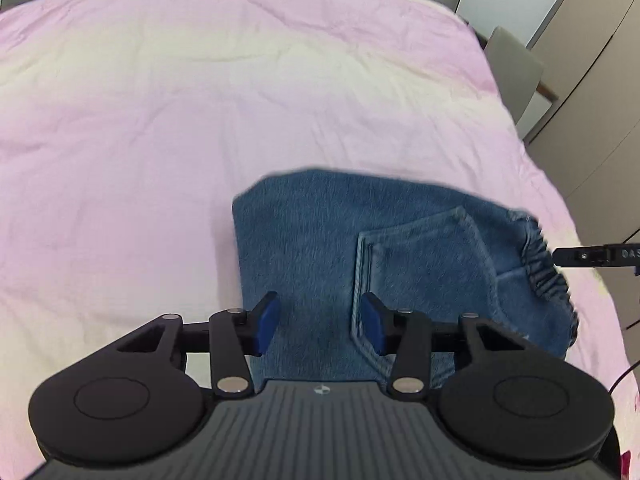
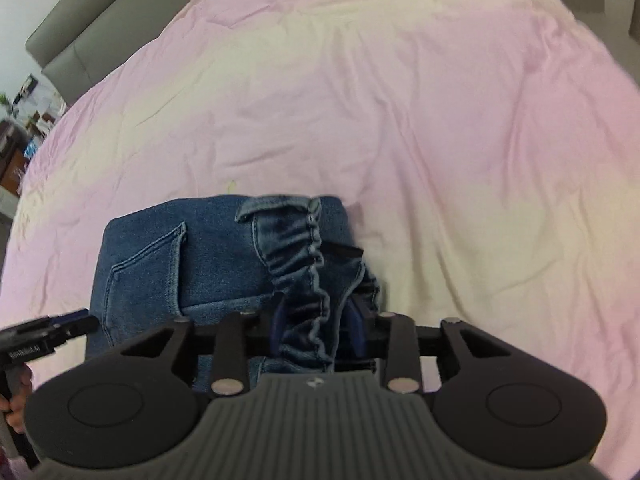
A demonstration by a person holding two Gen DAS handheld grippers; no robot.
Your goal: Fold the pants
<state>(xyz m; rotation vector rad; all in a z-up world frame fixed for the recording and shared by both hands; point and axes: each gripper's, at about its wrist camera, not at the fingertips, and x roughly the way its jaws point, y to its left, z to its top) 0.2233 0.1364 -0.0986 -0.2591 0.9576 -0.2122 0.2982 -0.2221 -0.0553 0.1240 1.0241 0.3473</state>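
Observation:
Blue denim pants [image 1: 320, 240] lie folded into a compact block on the pink bed sheet [image 1: 200, 100], back pocket up. My left gripper [image 1: 320, 322] hovers open just above their near edge, blue pads apart, holding nothing. In the right wrist view the pants [image 2: 208, 252] lie below me with the elastic waistband [image 2: 308, 288] bunched up between the blue pads of my right gripper [image 2: 316, 320]; the jaws stand partly apart with the waistband fabric between them. The right gripper's tip shows at the right edge of the left wrist view [image 1: 592, 258].
The pink sheet [image 2: 440, 120] covers a wide bed. A grey headboard [image 2: 80, 40] runs along the far side. Beige wardrobe doors [image 1: 592, 80] and a grey chair [image 1: 516, 68] stand beyond the bed's right edge. Cluttered shelves [image 2: 24, 120] are at the far left.

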